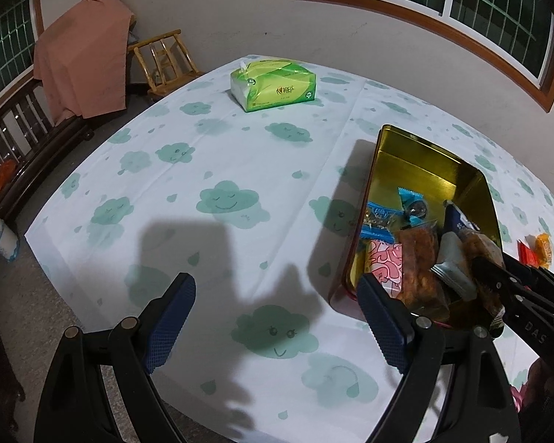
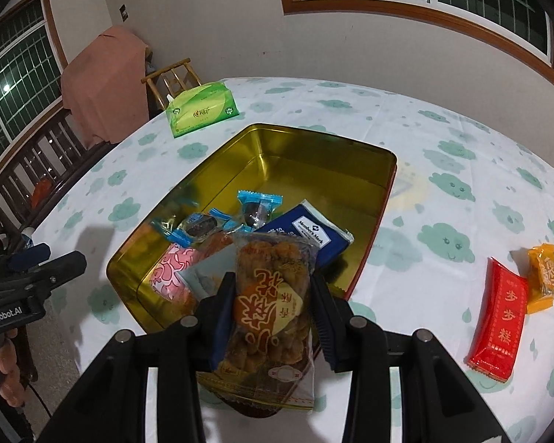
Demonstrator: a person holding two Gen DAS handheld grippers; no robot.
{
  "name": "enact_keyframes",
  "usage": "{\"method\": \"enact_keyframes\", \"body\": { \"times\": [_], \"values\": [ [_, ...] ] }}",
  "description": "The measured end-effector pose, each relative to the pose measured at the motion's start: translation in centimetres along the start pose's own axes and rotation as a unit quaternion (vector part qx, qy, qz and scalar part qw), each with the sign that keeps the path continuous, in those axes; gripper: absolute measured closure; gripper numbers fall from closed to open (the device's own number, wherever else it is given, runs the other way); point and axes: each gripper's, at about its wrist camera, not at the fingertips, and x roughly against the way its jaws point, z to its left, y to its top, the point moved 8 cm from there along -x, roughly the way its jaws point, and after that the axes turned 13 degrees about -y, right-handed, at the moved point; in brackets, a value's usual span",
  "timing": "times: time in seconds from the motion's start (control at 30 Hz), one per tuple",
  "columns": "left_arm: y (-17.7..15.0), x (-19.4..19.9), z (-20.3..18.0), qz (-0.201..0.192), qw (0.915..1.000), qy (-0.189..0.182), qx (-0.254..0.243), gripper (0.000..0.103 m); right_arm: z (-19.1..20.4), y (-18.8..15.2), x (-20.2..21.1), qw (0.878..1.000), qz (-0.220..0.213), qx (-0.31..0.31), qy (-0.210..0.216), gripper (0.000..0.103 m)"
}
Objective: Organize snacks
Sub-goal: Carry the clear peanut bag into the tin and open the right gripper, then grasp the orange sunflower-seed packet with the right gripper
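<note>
A gold tin [image 2: 273, 147] sits on the cloud-print tablecloth and holds several snacks: blue-wrapped candies [image 2: 256, 206], a dark blue packet [image 2: 310, 236], a pink packet [image 2: 171, 269]. My right gripper [image 2: 273, 317] is shut on a clear bag of fried pastry [image 2: 273, 295], held over the tin's near end. My left gripper [image 1: 277, 321] is open and empty over bare cloth, left of the tin [image 1: 417, 155]. The right gripper [image 1: 506, 284] with the pastry bag [image 1: 480, 247] shows in the left wrist view.
A red snack packet [image 2: 498, 321] and an orange-wrapped snack [image 2: 543, 277] lie on the cloth right of the tin. A green tissue pack [image 1: 273, 83] lies at the far side. A bamboo chair [image 1: 164, 62] and a dark bench [image 1: 22, 140] stand beyond the table's left edge.
</note>
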Motion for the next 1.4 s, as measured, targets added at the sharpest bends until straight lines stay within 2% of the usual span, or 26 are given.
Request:
{"method": "enact_keyframes", "body": {
  "times": [0.6, 0.73, 1.07, 1.27, 1.4],
  "values": [
    [-0.4, 0.3, -1.0, 0.004, 1.0000, 0.000, -0.008, 0.016, 0.7, -0.2, 0.8, 1.000, -0.012, 0.012, 0.010, 0.061],
    [-0.4, 0.5, -1.4, 0.004, 0.9999, -0.001, -0.012, 0.016, 0.5, -0.1, 1.3, 1.000, -0.019, 0.011, 0.010, 0.053],
    [-0.6, 0.6, -2.9, 0.007, 0.9997, -0.006, -0.022, 0.016, -0.2, -0.2, 2.4, 0.999, -0.032, 0.005, 0.021, 0.049],
    [-0.4, 0.5, -4.6, 0.007, 0.9992, -0.012, -0.038, 0.016, -2.8, 0.1, 3.2, 0.999, -0.047, -0.016, 0.012, 0.049],
    [-0.3, 0.2, -6.4, 0.011, 0.9983, -0.019, -0.054, 0.016, -7.1, 0.0, 3.3, 0.998, -0.051, -0.041, -0.018, 0.049]
  ]
}}
